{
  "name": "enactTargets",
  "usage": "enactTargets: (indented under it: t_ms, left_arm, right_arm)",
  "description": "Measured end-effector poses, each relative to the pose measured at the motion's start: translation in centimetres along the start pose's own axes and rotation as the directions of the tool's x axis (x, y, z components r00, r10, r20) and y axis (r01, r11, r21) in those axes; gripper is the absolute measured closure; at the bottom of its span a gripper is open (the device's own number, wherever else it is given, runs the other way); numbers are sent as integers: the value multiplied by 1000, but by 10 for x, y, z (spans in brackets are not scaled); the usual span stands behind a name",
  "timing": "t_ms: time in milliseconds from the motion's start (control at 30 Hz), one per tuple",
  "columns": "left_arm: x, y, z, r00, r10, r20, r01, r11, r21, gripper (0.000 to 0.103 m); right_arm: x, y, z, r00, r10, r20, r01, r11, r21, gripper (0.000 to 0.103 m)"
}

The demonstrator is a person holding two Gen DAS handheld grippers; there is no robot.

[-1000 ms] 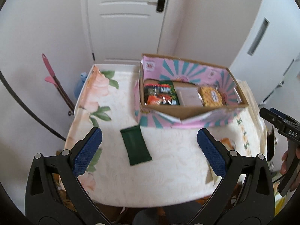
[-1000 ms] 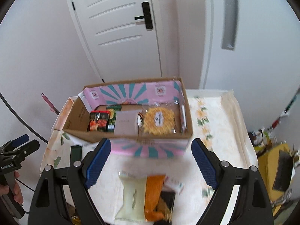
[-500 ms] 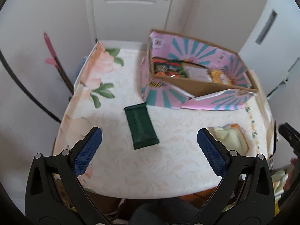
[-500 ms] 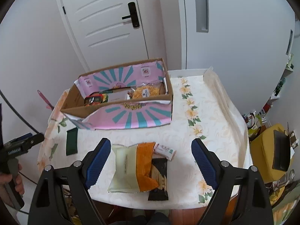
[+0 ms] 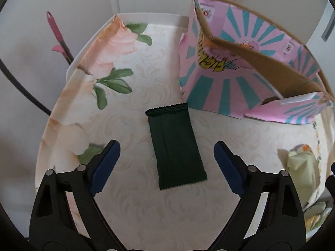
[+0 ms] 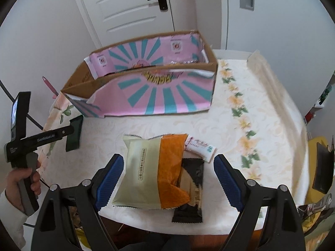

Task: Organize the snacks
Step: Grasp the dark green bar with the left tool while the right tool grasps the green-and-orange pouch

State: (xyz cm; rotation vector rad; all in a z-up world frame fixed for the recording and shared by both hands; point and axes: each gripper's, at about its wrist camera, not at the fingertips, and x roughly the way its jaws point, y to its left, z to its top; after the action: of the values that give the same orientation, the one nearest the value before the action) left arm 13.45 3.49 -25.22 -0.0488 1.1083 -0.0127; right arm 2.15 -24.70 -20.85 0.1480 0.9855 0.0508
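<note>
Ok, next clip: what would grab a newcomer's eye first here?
The pink-and-teal sunburst box at the table's far side dominates. Next, the dark green packet lying flat between the open left gripper's fingers, and the cream-and-orange bag overlapping a black packet before the open right gripper.

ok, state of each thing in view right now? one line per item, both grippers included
left gripper: open, empty, over the green packet
right gripper: open, empty, over the snack pile
green packet: sealed, flat on the table, beside the box
box: open top, upright
cream-orange bag: sealed, lying on the black packet
black packet: flat, partly covered
white packet: flat, partly under the bag
door: shut
</note>
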Motion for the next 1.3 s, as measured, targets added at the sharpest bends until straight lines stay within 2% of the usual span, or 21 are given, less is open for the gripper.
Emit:
enactTargets:
  t_ms: [133, 300, 333, 433, 767, 1300]
  left_arm:
    - [10, -2, 0, 1000, 16, 3, -16, 1000, 4, 18]
    - [22, -2, 1, 1000, 22, -13, -22, 1000, 11, 38]
    - [21, -3, 1, 1000, 26, -5, -26, 1000, 13, 39]
    - [20, -5, 1, 1000, 29, 8, -29, 999, 37, 53]
    - [18, -1, 0, 1000, -13, 7, 12, 998, 58, 61]
    - [-9, 4, -3, 998, -42, 54, 38, 997, 69, 61]
  right_arm:
    - [14, 5, -6, 1000, 6, -13, -6, 1000, -6, 18]
    - [24, 8, -7, 999, 18, -30, -18, 1000, -5, 18]
    - [25, 9, -7, 999, 22, -33, -22, 1000, -8, 18]
    - [29, 12, -5, 999, 23, -34, -24, 999, -21, 18]
    - [43, 22, -2, 999, 18, -45, -19, 999, -33, 18]
    - [64, 30, -3, 997, -44, -65, 40, 997, -64, 19]
